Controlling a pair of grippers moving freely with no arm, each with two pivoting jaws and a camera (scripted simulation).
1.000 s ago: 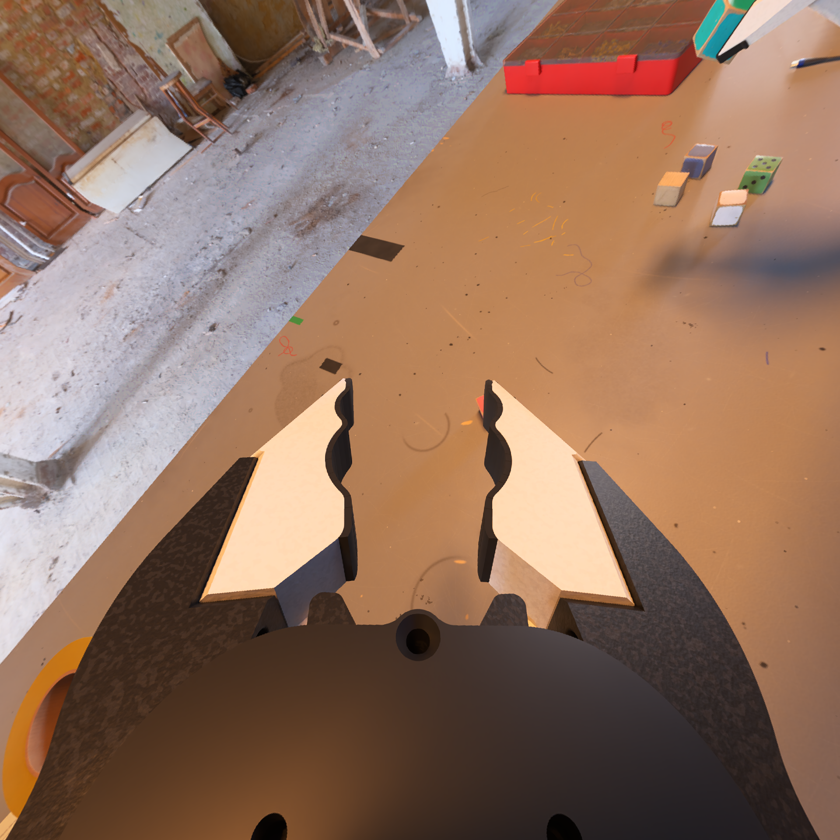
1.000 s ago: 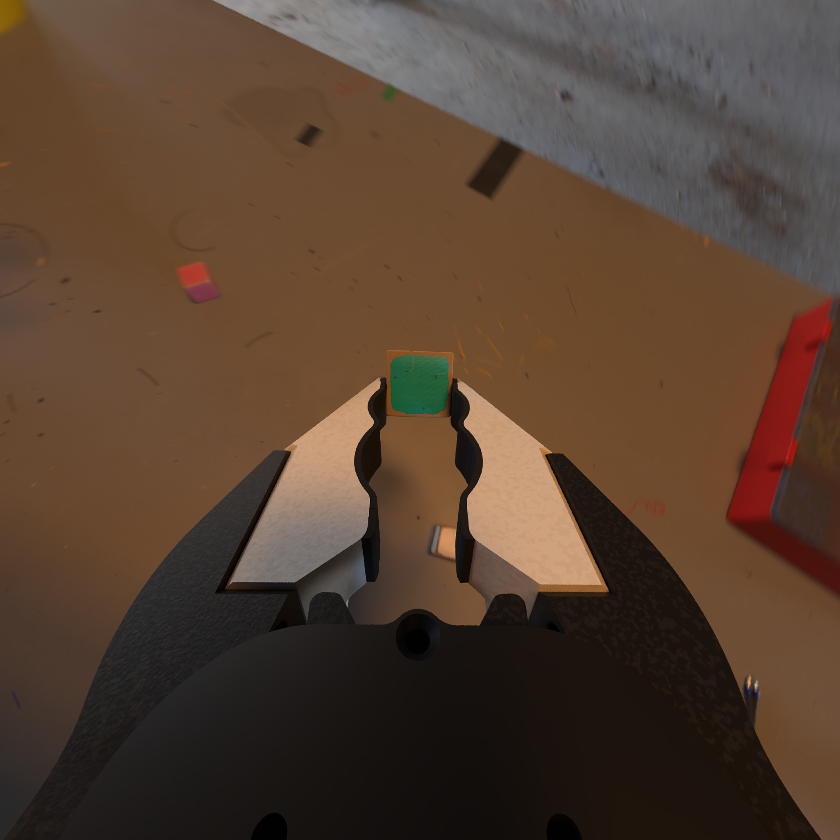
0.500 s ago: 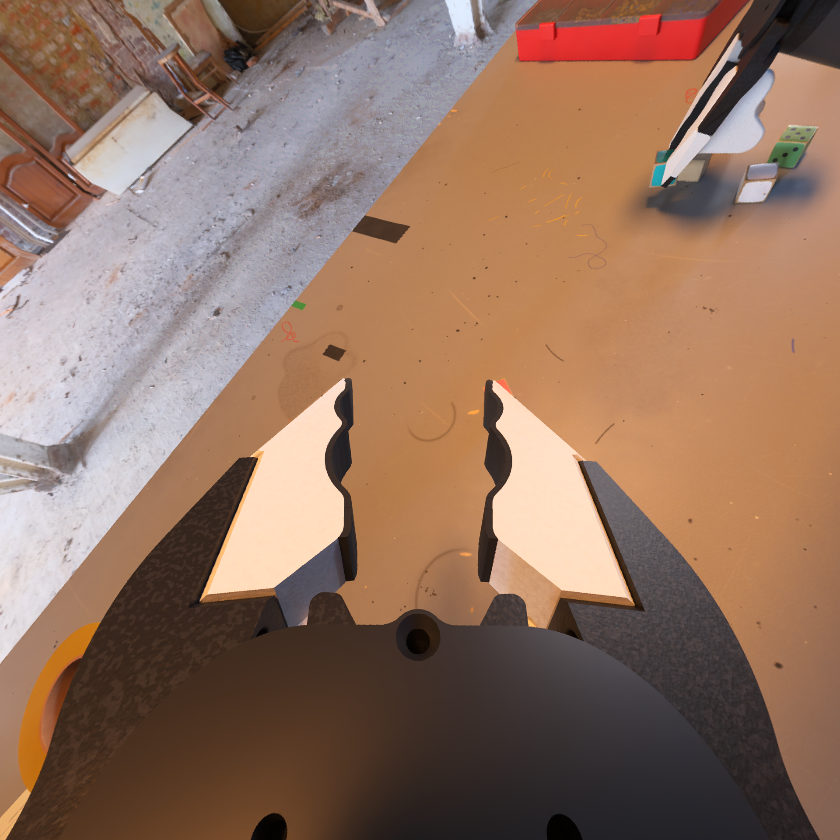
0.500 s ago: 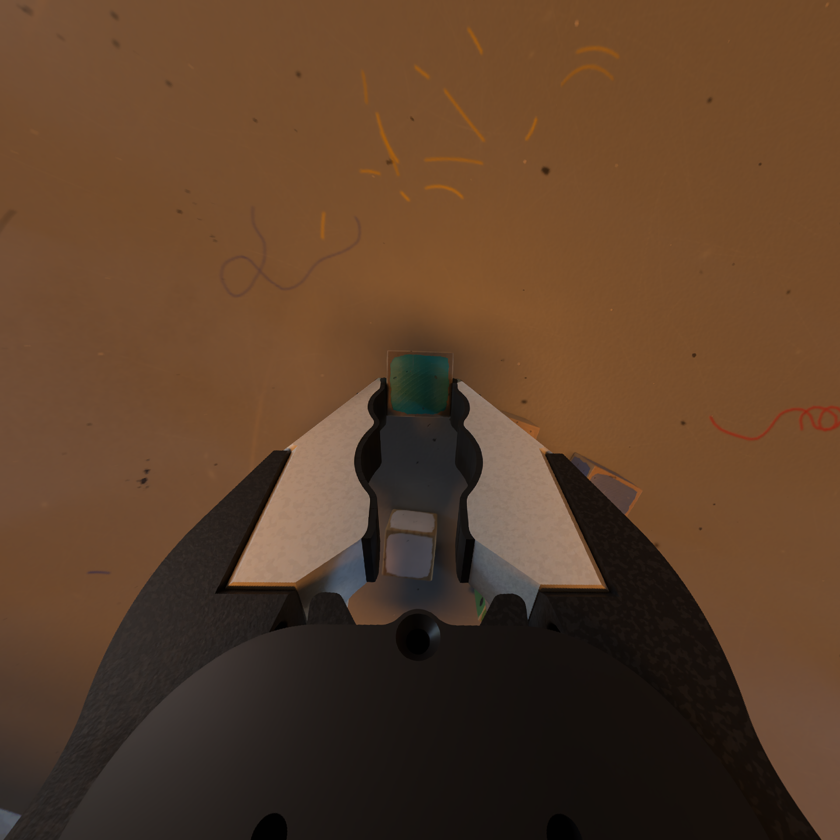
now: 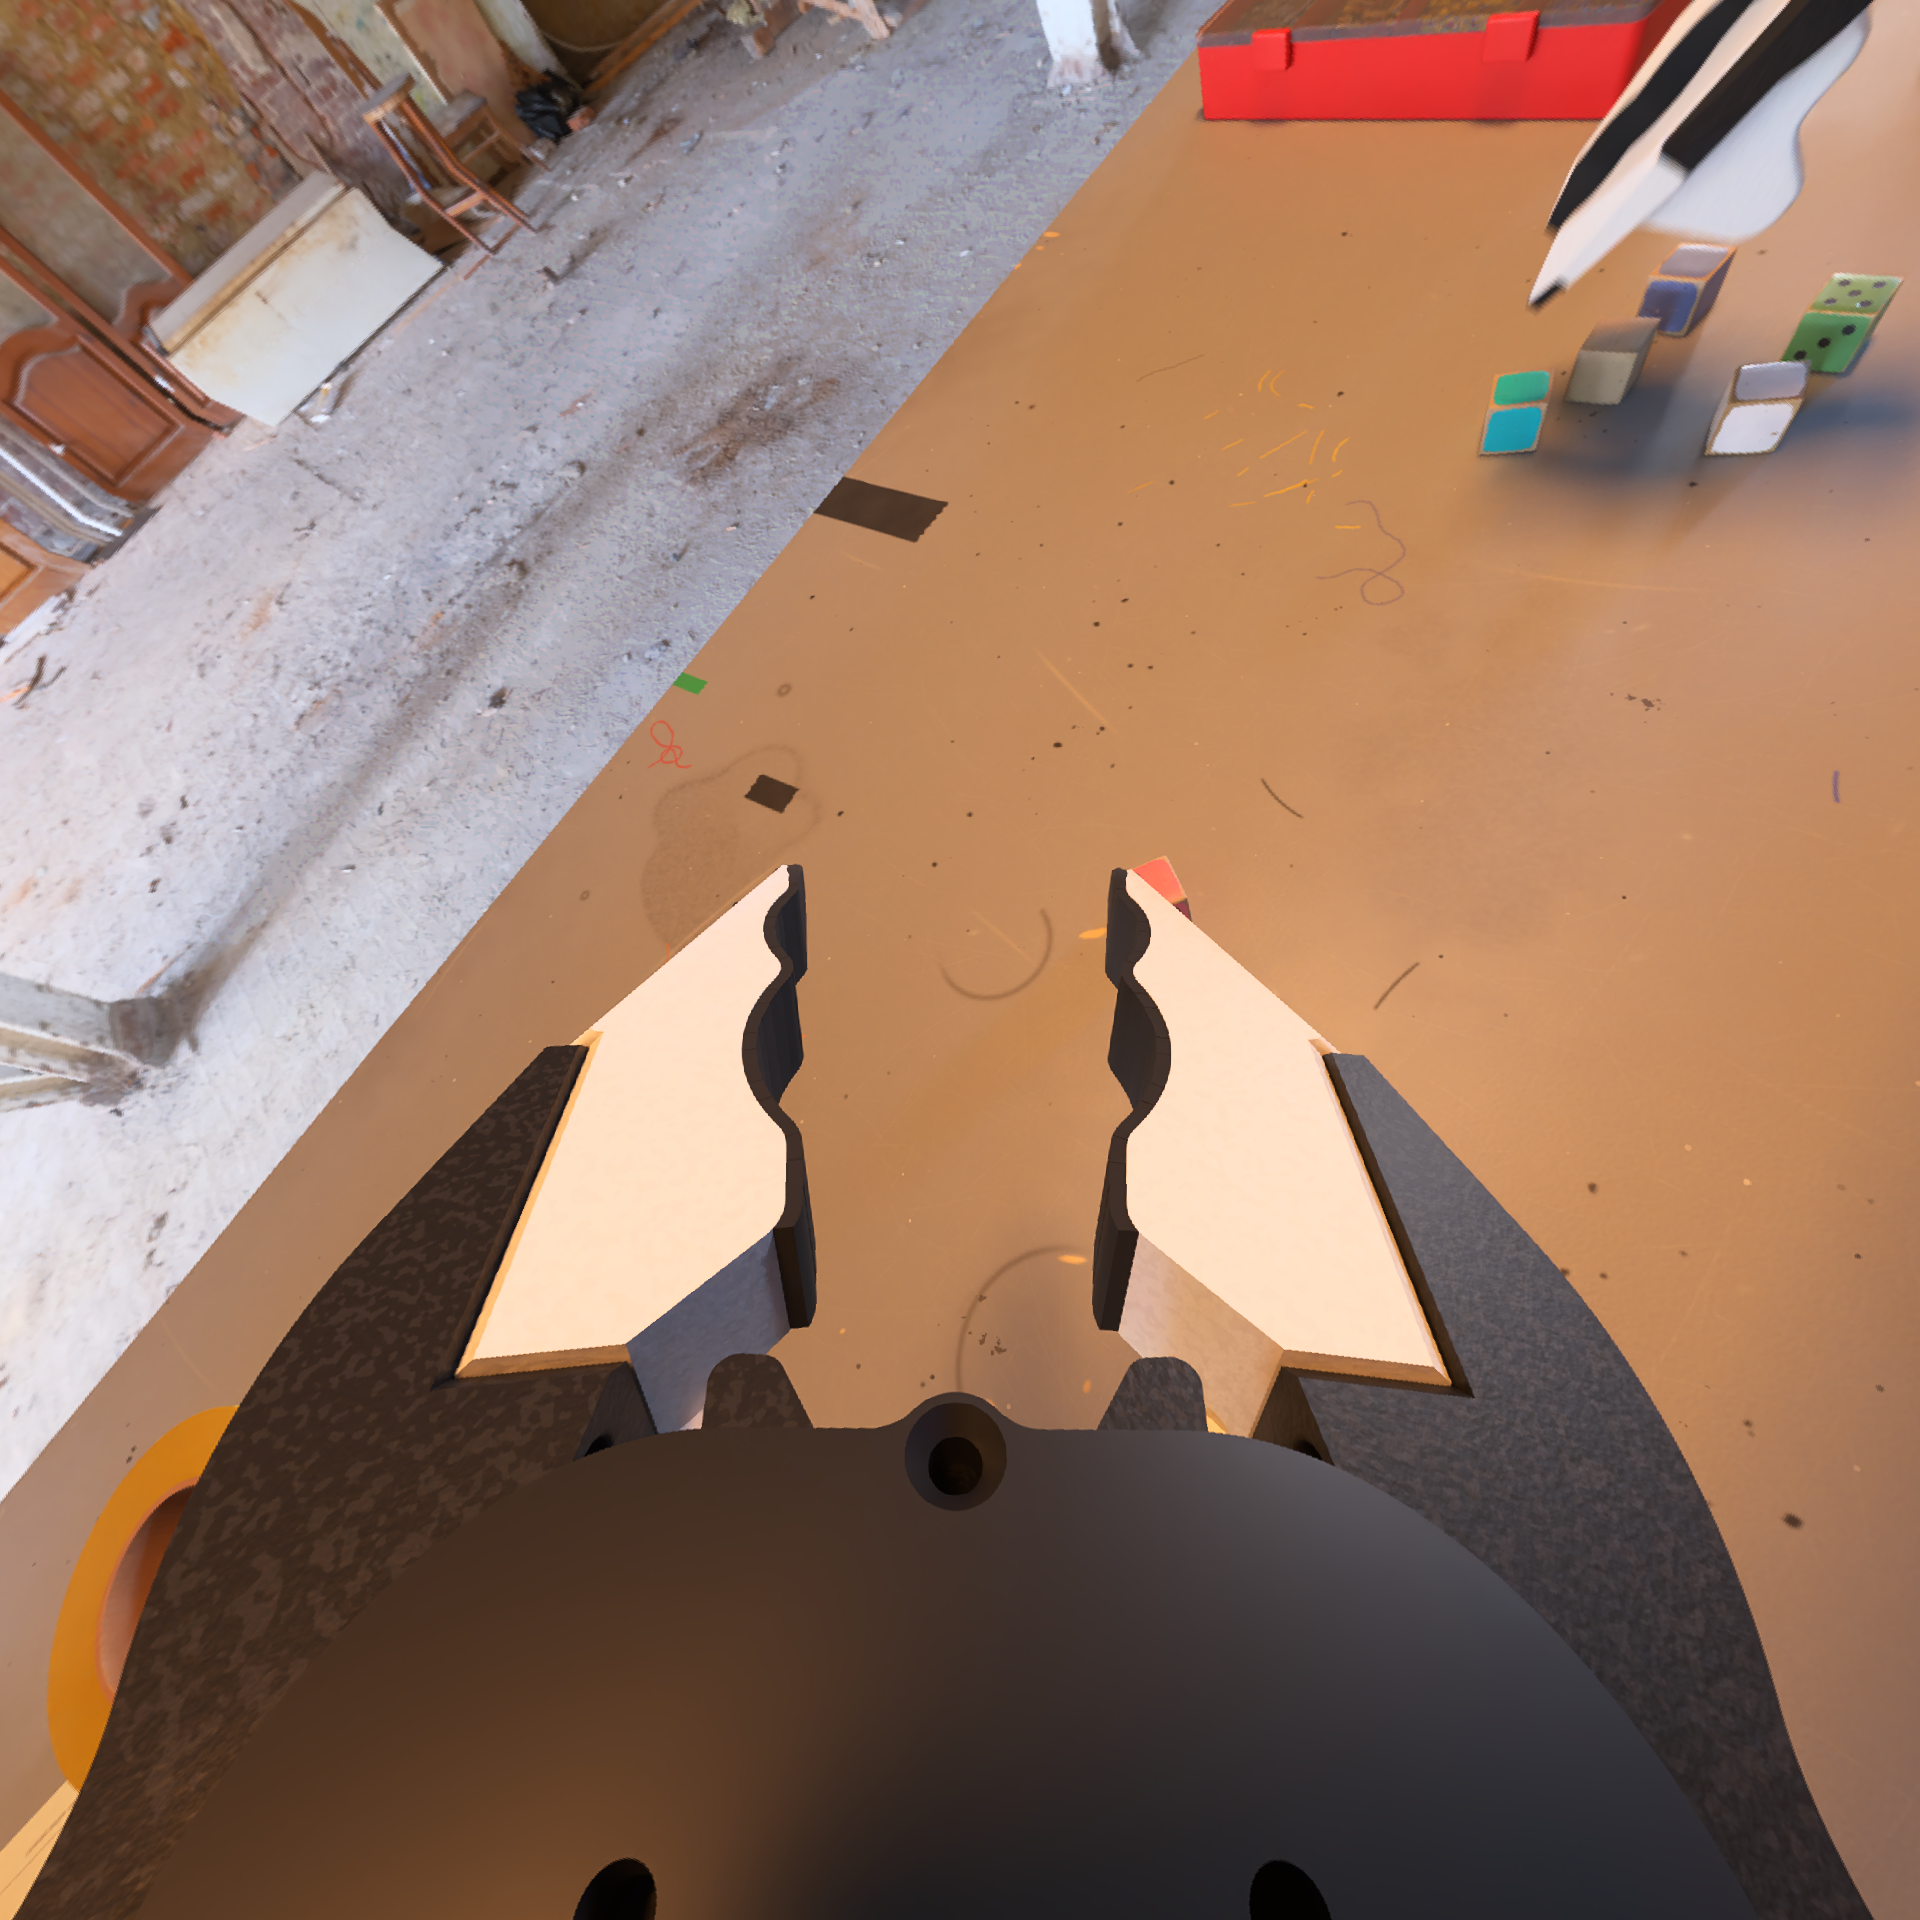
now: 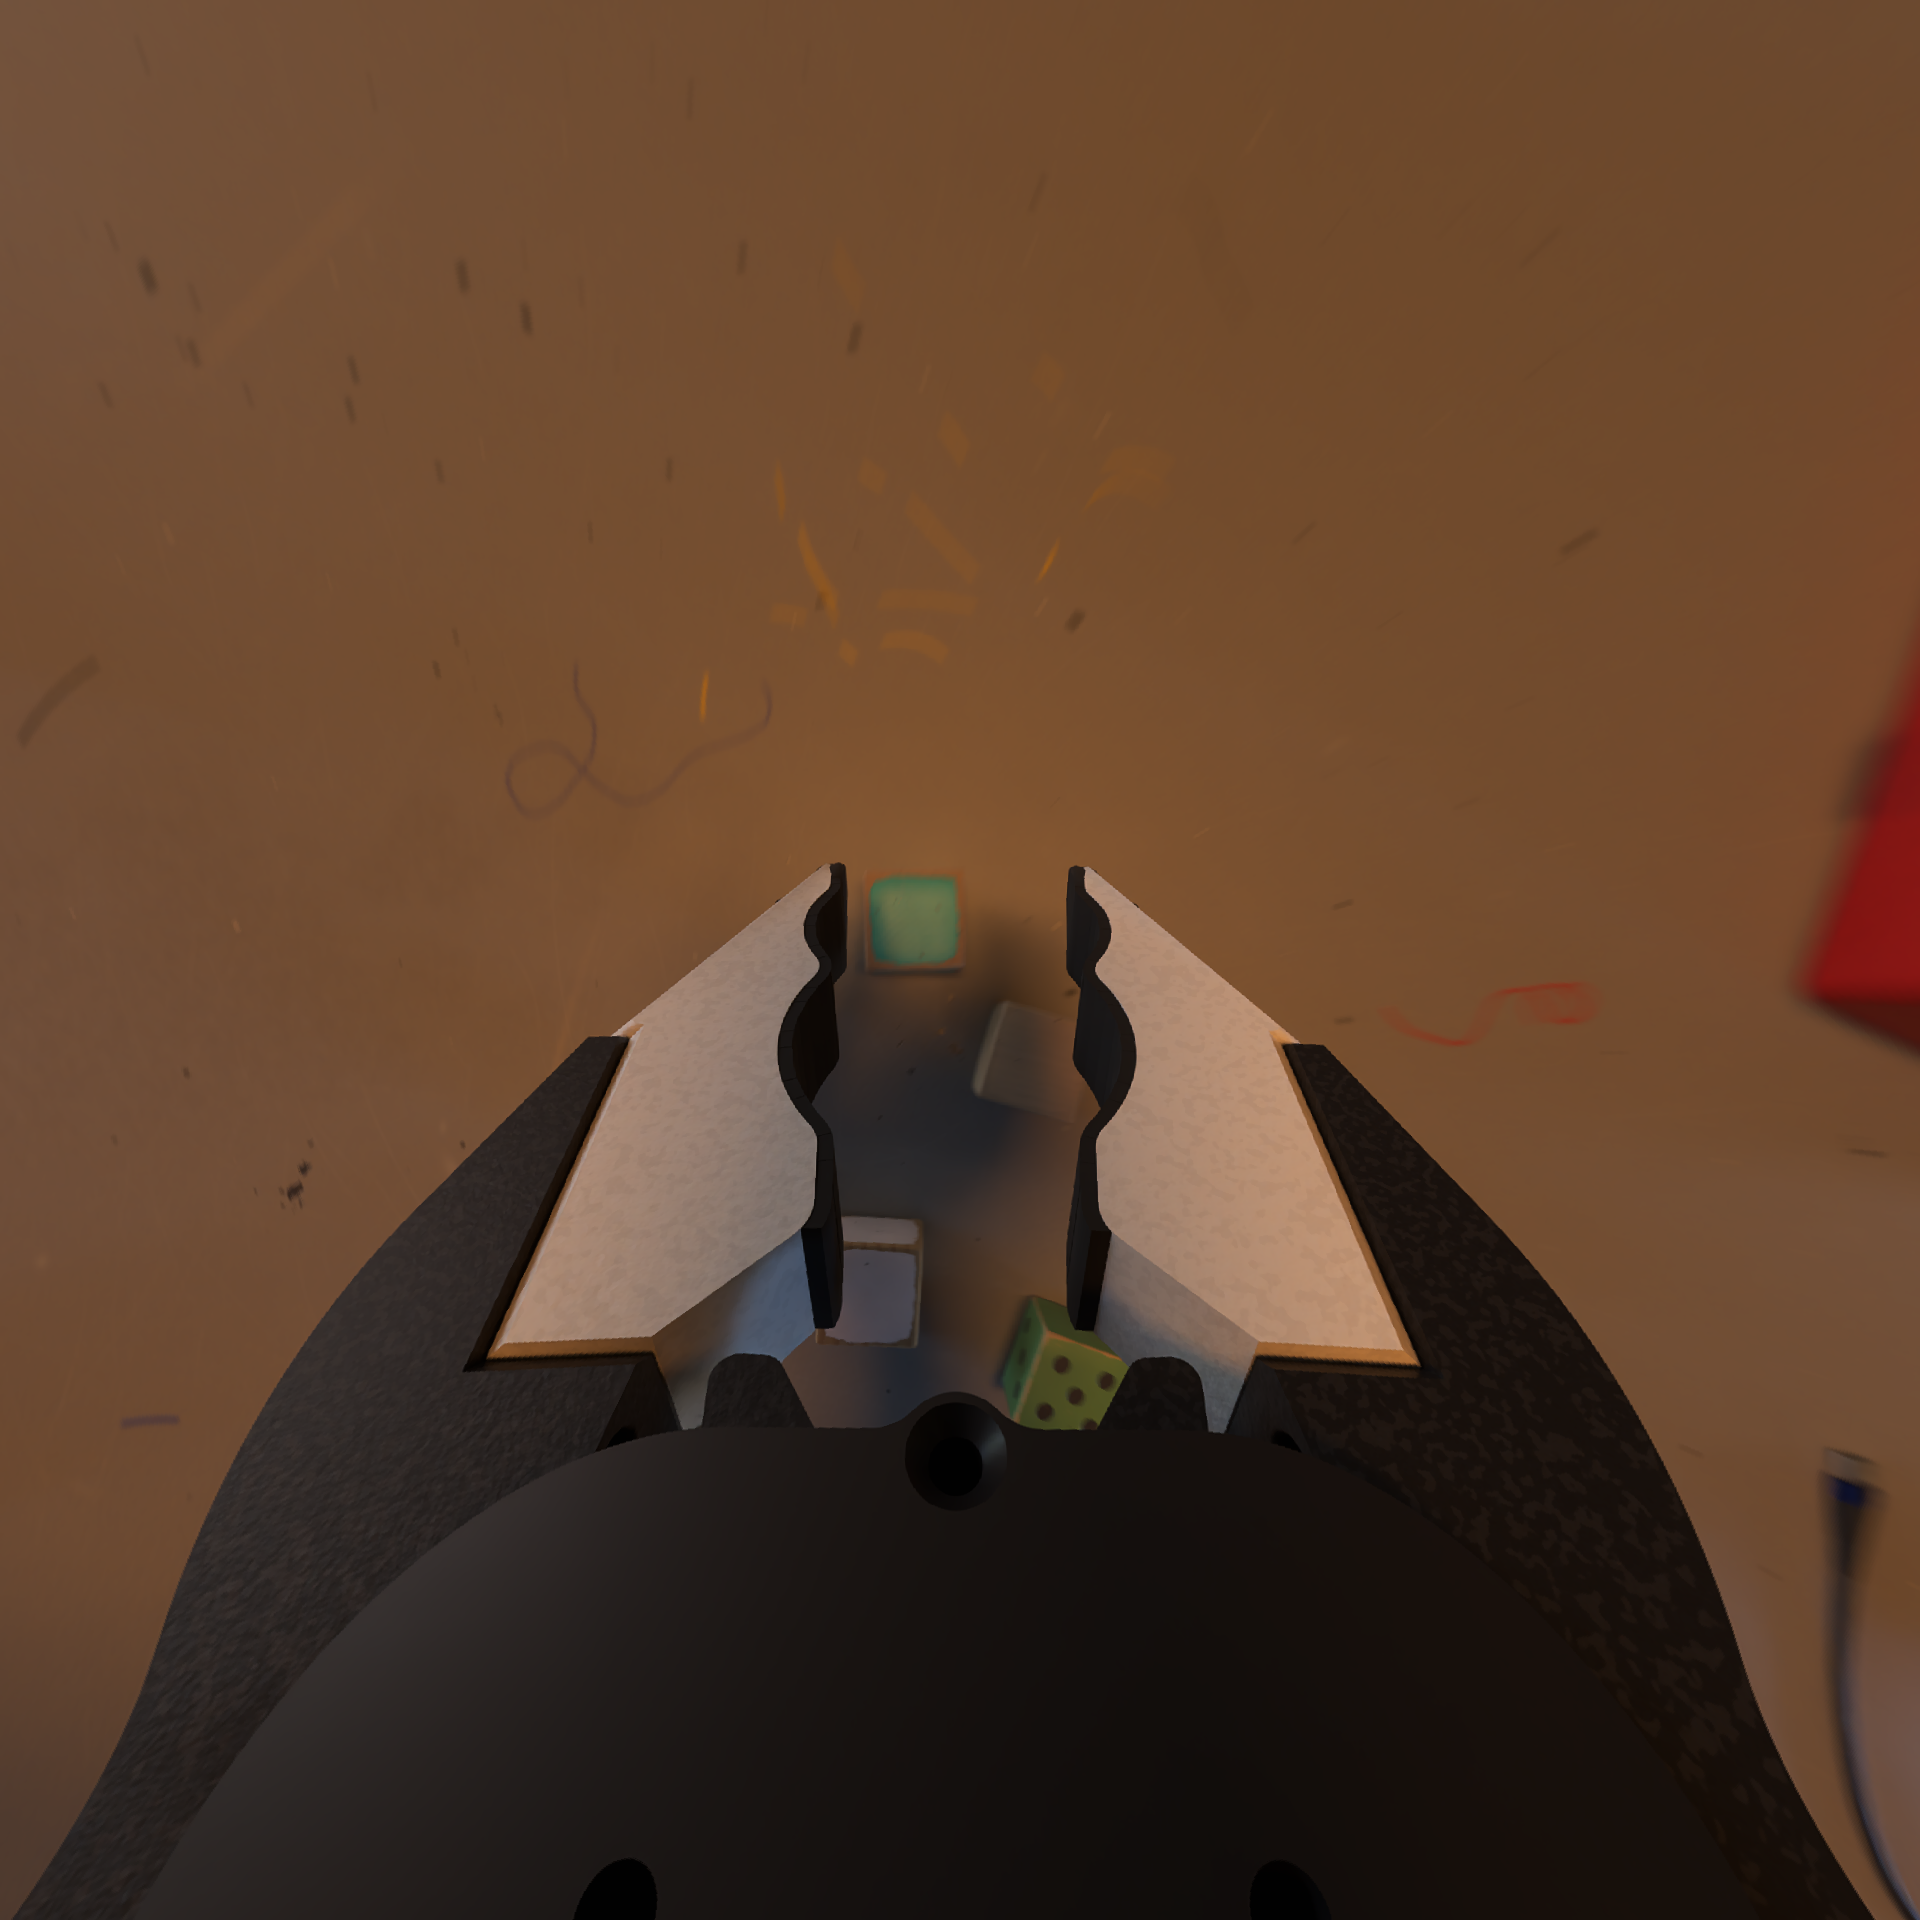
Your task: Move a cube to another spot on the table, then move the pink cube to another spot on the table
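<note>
The teal cube (image 5: 1515, 414) rests on the brown table, free of any gripper. In the right wrist view the teal cube (image 6: 912, 920) lies below my open right gripper (image 6: 956, 878), near its left fingertip. My right gripper (image 5: 1683, 156) also shows at the top right of the left wrist view, raised above the cubes. The pink cube (image 5: 1164, 883), with a reddish top, peeks out just behind the right fingertip of my left gripper (image 5: 956, 878), which is open and empty over the table.
A grey cube (image 5: 1610, 362), a blue cube (image 5: 1683, 286), a white cube (image 5: 1756, 410) and a green die (image 5: 1839, 322) stand close to the teal cube. A red box (image 5: 1423, 73) stands at the far end. An orange tape roll (image 5: 104, 1558) lies near the table's left edge.
My right gripper has opened, let go of the teal cube on the table beside the other cubes, and risen. My left gripper has crept slightly forward, still open.
</note>
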